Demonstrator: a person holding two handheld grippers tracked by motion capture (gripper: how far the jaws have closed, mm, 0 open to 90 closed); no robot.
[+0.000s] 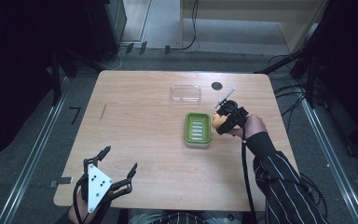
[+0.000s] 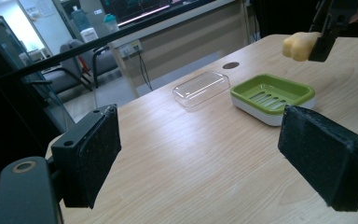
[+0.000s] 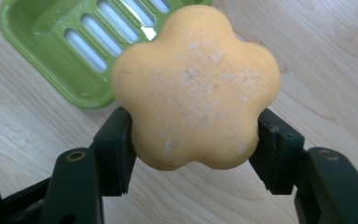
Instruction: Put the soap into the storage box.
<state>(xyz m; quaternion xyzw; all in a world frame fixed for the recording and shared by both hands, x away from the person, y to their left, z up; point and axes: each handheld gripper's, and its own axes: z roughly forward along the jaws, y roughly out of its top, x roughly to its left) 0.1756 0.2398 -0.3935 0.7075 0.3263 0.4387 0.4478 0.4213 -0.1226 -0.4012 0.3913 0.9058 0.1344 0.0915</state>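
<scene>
Right gripper view: right hand-held gripper clamps flower-shaped soap, raised beside green soap dish.
Left hand-held gripper: jaws wide, empty, resting.
Next: likely lower soap into dish.

A flower-shaped orange soap is sitting pinched in the right tool, hanging at three o'clock of the green slotted soap dish.

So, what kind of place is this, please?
Probably an office or lab set up for recording. A bare wooden table stands on a carpeted floor with cables running across it, and the left claw view shows office chairs and a monitor behind glass.
</scene>
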